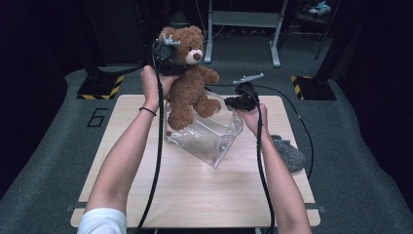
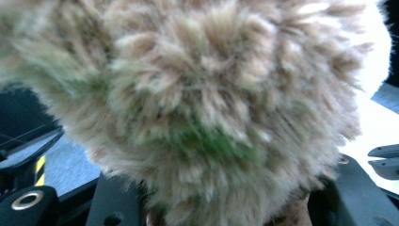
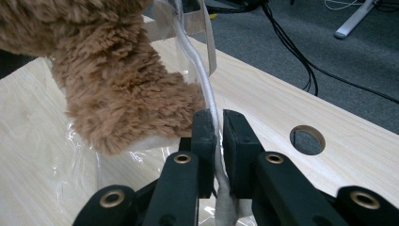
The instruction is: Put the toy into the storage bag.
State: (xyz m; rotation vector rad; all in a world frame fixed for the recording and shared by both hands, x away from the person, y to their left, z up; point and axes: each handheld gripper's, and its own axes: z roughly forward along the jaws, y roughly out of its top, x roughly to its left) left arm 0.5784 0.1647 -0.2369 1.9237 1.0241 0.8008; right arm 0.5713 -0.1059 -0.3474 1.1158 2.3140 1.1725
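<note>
A brown teddy bear (image 1: 190, 78) hangs upright above the far part of the wooden table (image 1: 195, 190). My left gripper (image 1: 165, 51) is shut on the back of its head. In the left gripper view the bear's fur (image 2: 211, 103) bulges between the two black jaws of my left gripper (image 2: 226, 200). A clear plastic bag (image 1: 209, 139) stands under the bear with its mouth up. The bear's feet (image 3: 122, 122) are at that mouth. My right gripper (image 1: 239, 101) is shut on the bag's rim strip (image 3: 200, 70), pinched between the pads of my right gripper (image 3: 216, 134).
A grey felt-like object (image 1: 290, 153) lies at the table's right edge. A round hole (image 3: 307, 140) is cut in the tabletop near my right gripper. Cables (image 1: 158, 146) trail back along both forearms. Beyond the table are a desk frame (image 1: 243, 19) and hazard-striped floor plates (image 1: 100, 87).
</note>
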